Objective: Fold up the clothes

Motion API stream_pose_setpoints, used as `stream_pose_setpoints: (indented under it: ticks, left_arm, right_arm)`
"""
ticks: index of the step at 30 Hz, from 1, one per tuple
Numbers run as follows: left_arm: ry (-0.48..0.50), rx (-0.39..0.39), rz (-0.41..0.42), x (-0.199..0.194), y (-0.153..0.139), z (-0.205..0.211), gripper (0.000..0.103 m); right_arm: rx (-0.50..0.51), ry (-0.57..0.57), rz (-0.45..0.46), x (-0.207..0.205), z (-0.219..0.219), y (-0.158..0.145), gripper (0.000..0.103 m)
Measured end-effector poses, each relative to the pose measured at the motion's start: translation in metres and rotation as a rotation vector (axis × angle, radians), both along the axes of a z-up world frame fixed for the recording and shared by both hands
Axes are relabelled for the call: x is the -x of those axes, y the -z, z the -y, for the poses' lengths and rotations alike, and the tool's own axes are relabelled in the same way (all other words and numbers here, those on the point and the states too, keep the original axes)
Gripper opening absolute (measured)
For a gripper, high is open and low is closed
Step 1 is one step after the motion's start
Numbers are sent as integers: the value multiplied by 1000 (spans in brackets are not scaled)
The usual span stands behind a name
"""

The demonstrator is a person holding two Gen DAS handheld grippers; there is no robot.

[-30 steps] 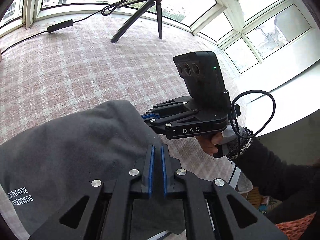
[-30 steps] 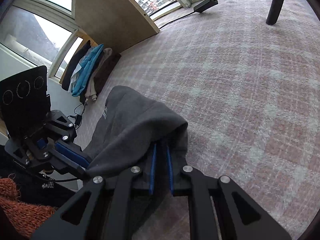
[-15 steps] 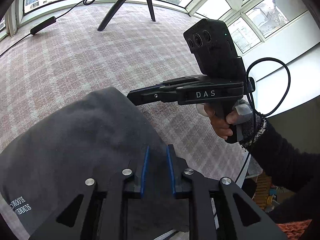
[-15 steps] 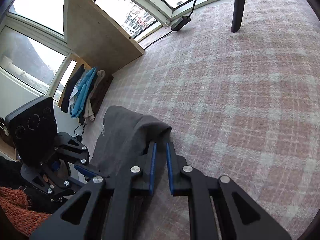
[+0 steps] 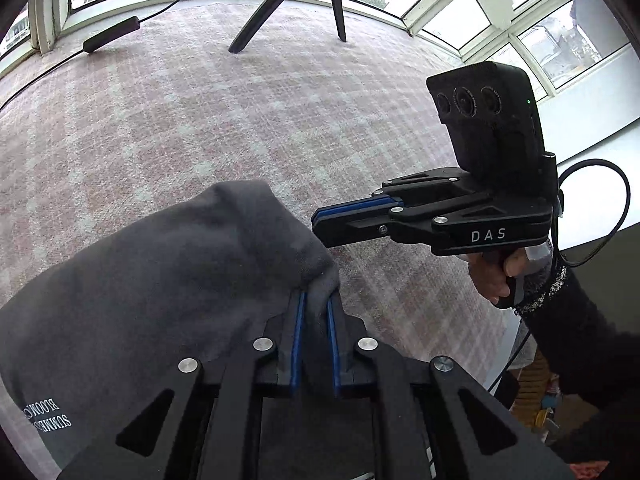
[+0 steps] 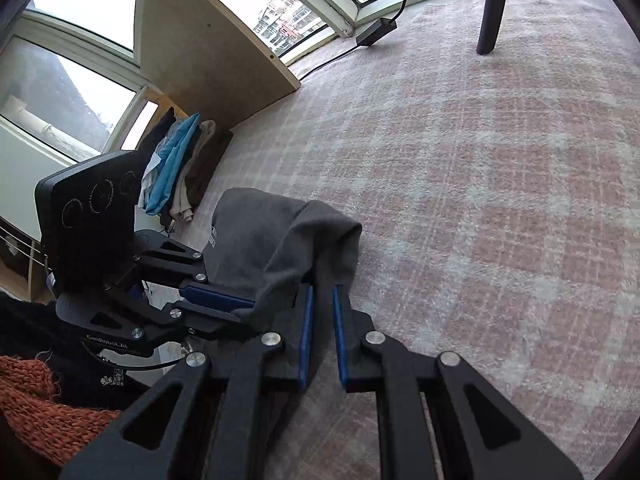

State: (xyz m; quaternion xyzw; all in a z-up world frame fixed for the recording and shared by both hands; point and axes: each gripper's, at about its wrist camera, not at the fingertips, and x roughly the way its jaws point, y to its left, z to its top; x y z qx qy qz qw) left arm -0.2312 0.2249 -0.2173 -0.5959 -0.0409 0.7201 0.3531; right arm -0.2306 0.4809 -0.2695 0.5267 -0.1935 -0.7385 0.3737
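Two grippers flank a dark grey sweatshirt (image 5: 168,288) heaped on the near plaid carpet (image 5: 208,112). The left gripper (image 5: 316,304) pinches a fold of it. The right gripper (image 6: 320,300) stands slightly parted, cloth between its pads, grip unclear.

Both cams are wrist fisheyes looking forward and down along their own fingers, close over the plaid carpet (image 5: 200,112). Left wrist view faces the bay windows, with the right gripper (image 5: 320,220) at its right. Right wrist view has the left gripper (image 6: 224,298) at its left. Shared: grey garment (image 5: 160,280) (image 6: 256,236), carpet, tripod legs (image 5: 280,4).
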Motion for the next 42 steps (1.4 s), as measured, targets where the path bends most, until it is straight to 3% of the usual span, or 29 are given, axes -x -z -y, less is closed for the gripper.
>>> stream_pose_setpoints:
  ticks: [5,9,14,16,17,20,27,31,34,37,38,40,42]
  left_arm:
    - [-18,-70,-8,-4,-19,17,9]
    - [7,-68,-25,-8,-23,18,9]
    - [57,-20,60,-12,2,3,17]
    - [91,-8,48,-18,4,-2,21]
    - [100,2,31,-21,5,-4,28]
    - [141,27,25,-27,11,-11,32]
    - [170,-32,-42,-24,-6,-18,31]
    - [224,-31,-2,-28,23,-37,33]
    - [245,-24,-5,-37,24,-38,33]
    - [263,-21,-9,-46,22,-38,33]
    - [270,-20,-11,-49,21,-38,34]
    - [282,-18,-14,-55,20,-38,34]
    - [286,-22,-15,-61,16,-35,34]
  right_arm:
    - [-3,-47,-14,8,22,3,12]
    - [32,-92,12,17,42,12,12]
    - [200,49,96,31,18,22,12]
    - [249,93,130,29,5,27,12]
    - [258,100,146,26,1,29,12]
    - [180,105,167,20,-9,30,12]
    - [64,125,85,20,-25,-2,12]
    - [-80,174,60,37,-11,2,12]
    - [-20,167,37,38,-8,-11,12]
    - [21,39,9,30,21,-27,12]
    - [-10,12,-1,29,30,-26,12]
    - [-136,90,31,41,25,-7,14]
    - [-102,191,97,51,3,4,11]
